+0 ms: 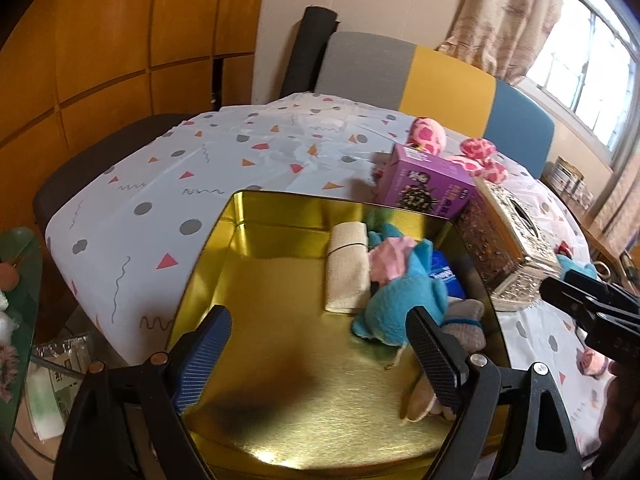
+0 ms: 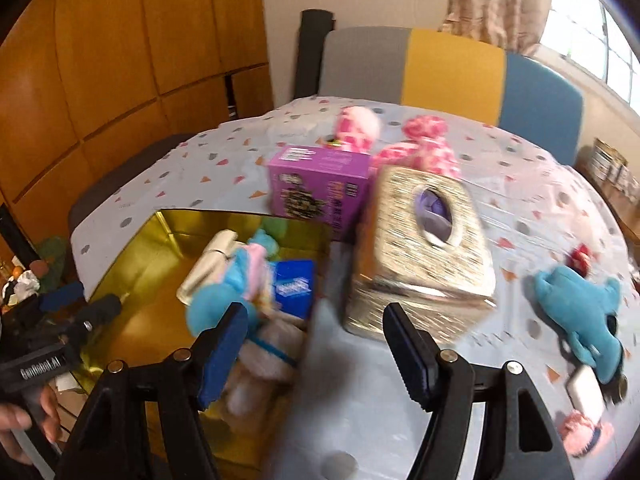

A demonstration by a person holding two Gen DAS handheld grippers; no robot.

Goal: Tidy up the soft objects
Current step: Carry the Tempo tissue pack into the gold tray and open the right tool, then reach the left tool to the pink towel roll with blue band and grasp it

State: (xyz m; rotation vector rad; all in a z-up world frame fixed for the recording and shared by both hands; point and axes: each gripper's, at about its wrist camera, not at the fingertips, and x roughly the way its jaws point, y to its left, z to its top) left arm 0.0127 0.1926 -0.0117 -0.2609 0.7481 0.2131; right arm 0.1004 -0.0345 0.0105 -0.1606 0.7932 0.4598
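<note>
Over the gold tin (image 1: 224, 240) | left hand-held gripper (image 1: 320, 354) apart, empty | right hand-held gripper (image 2: 316, 350) apart, empty | blue plush (image 2: 576, 304) loose on table (image 2: 400, 400) | risk: blurred sweep knocks tissue box (image 2: 416, 256).

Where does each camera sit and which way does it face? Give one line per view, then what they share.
Left wrist: on the left gripper, angled down into the gold tin; its open fingers show.
Right wrist: on the right gripper, angled down over the tin's right edge toward the tissue box; its open fingers and a hand show.
Shared: tin, purple box, tissue box, blue plush.
</note>
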